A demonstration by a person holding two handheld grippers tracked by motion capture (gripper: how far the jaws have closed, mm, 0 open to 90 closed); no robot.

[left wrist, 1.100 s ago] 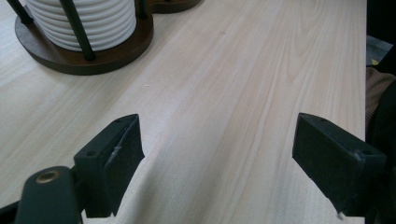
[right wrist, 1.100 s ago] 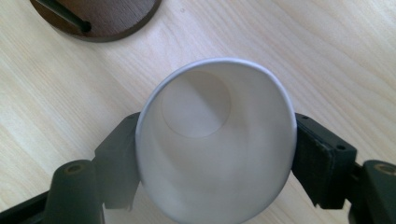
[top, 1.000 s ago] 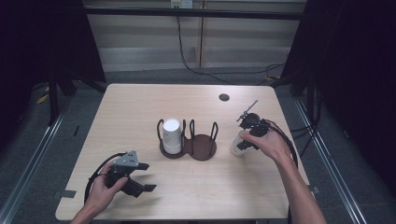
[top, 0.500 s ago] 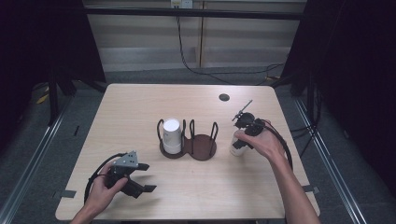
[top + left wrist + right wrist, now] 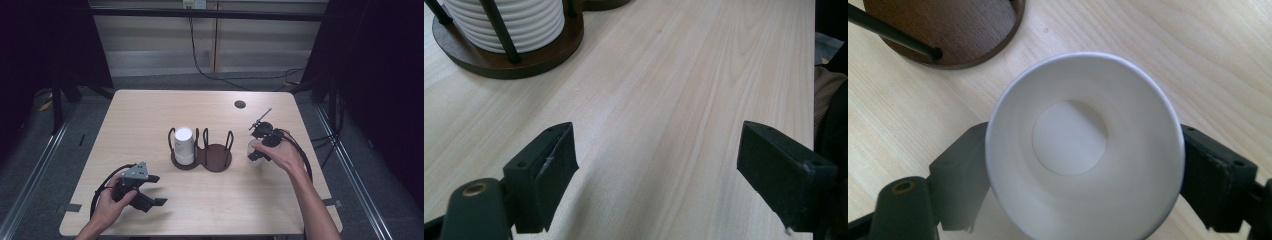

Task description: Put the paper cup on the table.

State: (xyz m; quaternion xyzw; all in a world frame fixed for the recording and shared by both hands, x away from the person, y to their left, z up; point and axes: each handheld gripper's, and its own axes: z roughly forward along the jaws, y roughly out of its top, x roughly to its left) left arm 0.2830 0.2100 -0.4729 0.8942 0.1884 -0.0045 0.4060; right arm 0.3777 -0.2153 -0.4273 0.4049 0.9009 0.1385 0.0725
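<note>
Right of the wooden cup holder (image 5: 202,156), the white paper cup (image 5: 253,151) stands upright on the table (image 5: 150,115), mostly hidden by the hand in the high view. Right gripper (image 5: 1083,175) straddles it, jaws just been opening; pad contact hard to tell, cup rim covers them. Left gripper (image 5: 656,172) spread wide over bare wood, nothing between. Ribbed cup (image 5: 514,20) in holder cut off at frame top.

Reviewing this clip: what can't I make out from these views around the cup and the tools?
- Right tool pads: in the right gripper view the cup rim covers them, so contact cannot be told, though its jaws have just been opening.
- Cup in the high view: the hand hides most of it.
- Stacked cups and holder: cut off by the top edge of the left gripper view.
</note>
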